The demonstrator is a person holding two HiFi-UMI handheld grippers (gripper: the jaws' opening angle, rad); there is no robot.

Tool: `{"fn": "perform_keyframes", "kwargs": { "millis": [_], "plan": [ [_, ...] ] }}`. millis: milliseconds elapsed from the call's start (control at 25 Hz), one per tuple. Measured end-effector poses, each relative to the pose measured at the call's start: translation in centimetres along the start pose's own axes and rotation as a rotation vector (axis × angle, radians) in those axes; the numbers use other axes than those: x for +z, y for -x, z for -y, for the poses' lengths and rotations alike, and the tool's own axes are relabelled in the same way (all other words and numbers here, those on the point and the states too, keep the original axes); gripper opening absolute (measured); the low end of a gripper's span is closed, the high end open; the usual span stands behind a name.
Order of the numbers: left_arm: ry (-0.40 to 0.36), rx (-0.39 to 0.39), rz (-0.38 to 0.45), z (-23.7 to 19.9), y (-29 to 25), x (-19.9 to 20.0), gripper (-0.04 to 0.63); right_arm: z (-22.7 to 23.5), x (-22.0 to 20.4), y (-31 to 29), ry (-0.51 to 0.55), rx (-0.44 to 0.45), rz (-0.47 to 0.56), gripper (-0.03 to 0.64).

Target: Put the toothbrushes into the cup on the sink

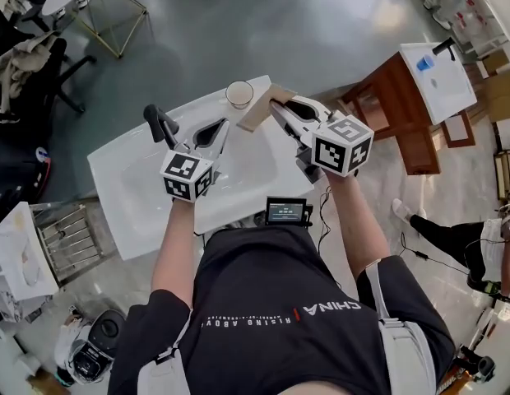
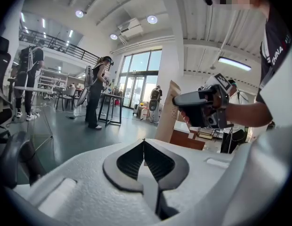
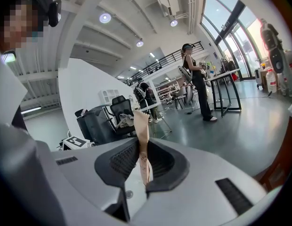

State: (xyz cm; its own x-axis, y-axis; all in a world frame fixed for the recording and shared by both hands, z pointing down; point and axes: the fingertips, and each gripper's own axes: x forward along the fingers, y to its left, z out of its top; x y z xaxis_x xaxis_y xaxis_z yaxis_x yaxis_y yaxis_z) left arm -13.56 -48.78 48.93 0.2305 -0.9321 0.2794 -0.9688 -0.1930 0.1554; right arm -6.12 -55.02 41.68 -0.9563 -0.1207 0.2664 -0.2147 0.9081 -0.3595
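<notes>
A person in a dark T-shirt [image 1: 271,319] stands at a white sink [image 1: 140,188], a two-jaw gripper in each hand and a small lit screen [image 1: 286,211] at the sink's near edge. The left gripper [image 1: 220,128] hangs over the basin with its jaws pressed together and nothing between them, just right of the black faucet [image 1: 160,124]. The right gripper [image 1: 275,104] reaches across the basin's far right side, its jaws pinching a flat tan cardboard piece [image 1: 257,112] edge-on. The right gripper view shows the strip standing up between the ribbed pads; whether a toothbrush is inside it cannot be told. The cardboard slants over the sink's far rim, its far end just beside the cup [image 1: 239,94]. The pale cup stands upright on that rim near the far corner, its mouth open to the camera. Beyond the sink, on the grey floor [image 1: 263,23], a wooden side table [image 1: 395,105] with a white tabletop stands to the right, and a black office chair [image 1: 41,72] to the far left. Another person [image 1: 452,237] is partly in view at the right edge.
</notes>
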Motion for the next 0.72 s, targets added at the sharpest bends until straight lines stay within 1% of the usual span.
{"fn": "perform_keyframes", "kwargs": {
  "millis": [200, 360, 520, 720],
  "plan": [
    [-0.038, 0.021, 0.023, -1.0, -1.1, 2.5, 0.012, 1.4, 3.7, -1.1, 0.077, 0.002, 0.026, 0.063],
    [-0.044, 0.042, 0.029, -2.1, -1.9, 3.7, 0.012, 2.4, 5.4, -3.1, 0.110, 0.011, 0.029, 0.063],
    [-0.035, 0.065, 0.022, -2.8, -2.9, 3.5, 0.012, 3.7, 5.3, -5.1, 0.115, 0.019, 0.004, 0.063],
    [-0.016, 0.082, 0.003, -3.8, -3.8, 2.7, 0.012, 5.2, 3.4, -7.8, 0.137, 0.013, -0.063, 0.064]
  ]
}}
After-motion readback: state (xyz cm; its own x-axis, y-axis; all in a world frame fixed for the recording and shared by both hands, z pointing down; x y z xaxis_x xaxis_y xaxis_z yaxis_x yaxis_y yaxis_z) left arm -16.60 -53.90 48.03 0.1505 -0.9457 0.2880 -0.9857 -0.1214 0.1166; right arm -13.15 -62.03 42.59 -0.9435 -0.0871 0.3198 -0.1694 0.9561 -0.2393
